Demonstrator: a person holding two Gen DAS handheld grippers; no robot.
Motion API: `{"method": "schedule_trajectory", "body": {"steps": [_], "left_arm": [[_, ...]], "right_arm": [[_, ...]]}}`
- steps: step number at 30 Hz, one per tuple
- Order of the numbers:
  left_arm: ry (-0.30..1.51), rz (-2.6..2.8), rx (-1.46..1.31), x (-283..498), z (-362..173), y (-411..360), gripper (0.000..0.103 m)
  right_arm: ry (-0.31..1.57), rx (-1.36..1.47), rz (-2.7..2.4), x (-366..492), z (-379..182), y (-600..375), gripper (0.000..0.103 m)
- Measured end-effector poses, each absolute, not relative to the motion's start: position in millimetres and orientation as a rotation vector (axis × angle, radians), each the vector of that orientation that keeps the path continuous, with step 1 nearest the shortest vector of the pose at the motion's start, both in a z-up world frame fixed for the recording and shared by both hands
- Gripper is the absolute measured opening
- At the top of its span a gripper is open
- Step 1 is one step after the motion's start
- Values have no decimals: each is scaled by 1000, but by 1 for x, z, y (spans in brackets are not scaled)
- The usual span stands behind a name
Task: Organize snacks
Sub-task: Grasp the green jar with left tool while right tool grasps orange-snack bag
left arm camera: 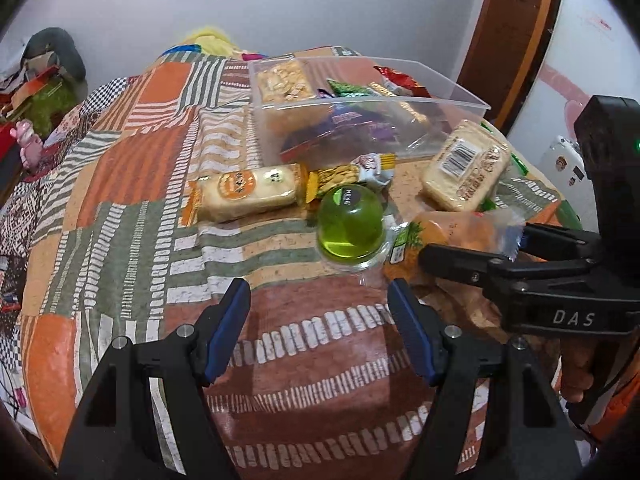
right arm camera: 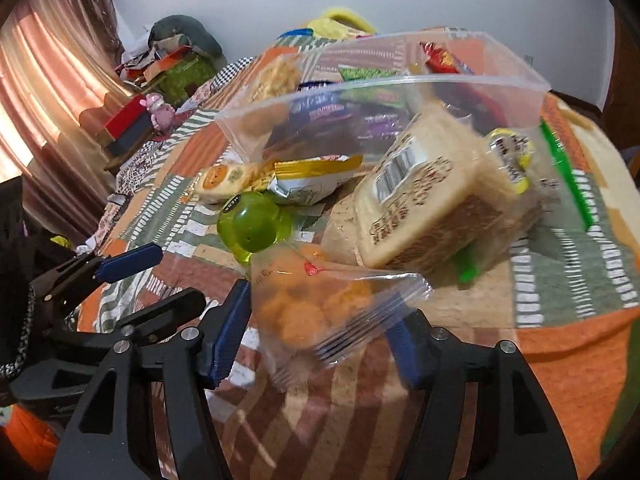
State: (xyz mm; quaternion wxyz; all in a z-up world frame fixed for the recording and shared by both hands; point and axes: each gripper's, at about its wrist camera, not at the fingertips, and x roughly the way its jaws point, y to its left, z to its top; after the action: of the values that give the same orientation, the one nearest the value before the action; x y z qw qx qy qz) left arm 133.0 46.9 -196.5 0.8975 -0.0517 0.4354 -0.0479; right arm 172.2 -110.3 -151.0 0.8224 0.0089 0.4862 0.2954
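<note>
A clear plastic bin [left arm camera: 448,94] [right arm camera: 520,76] holding several snack packs stands at the back of the patchwork-covered table. In front of it lie a green jelly cup [left arm camera: 350,226] [right arm camera: 252,222], an orange-labelled cracker pack [left arm camera: 248,192] [right arm camera: 224,178], a yellow snack pack [left arm camera: 348,174] [right arm camera: 312,180], a barcoded rice cracker pack [left arm camera: 466,164] [right arm camera: 424,200] and a clear bag of orange puffs [left arm camera: 456,234] [right arm camera: 320,308]. My left gripper [left arm camera: 320,320] is open and empty just short of the jelly cup. My right gripper [right arm camera: 320,336] [left arm camera: 472,248] is open, its jaws on either side of the orange puffs bag.
The table wears an orange, green and white patchwork cloth [left arm camera: 132,184]. Cluttered shelves and a pink toy [right arm camera: 158,110] stand at the left, with a curtain [right arm camera: 44,92] behind. A wooden door frame [left arm camera: 516,40] is at the right.
</note>
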Motion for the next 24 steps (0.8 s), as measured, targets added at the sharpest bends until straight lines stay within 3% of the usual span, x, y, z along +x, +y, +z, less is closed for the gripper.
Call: {"method": "schedule_trajectory", "body": {"steps": [8,24], "left_arm": [[888,-89,-122,138,-192,51,71],[874,-102,-124,182,-192,33,71]], "right_arm": [[1016,3,638,159,-147,-118,53],[841,6,572,150,-92,-154,52]]}}
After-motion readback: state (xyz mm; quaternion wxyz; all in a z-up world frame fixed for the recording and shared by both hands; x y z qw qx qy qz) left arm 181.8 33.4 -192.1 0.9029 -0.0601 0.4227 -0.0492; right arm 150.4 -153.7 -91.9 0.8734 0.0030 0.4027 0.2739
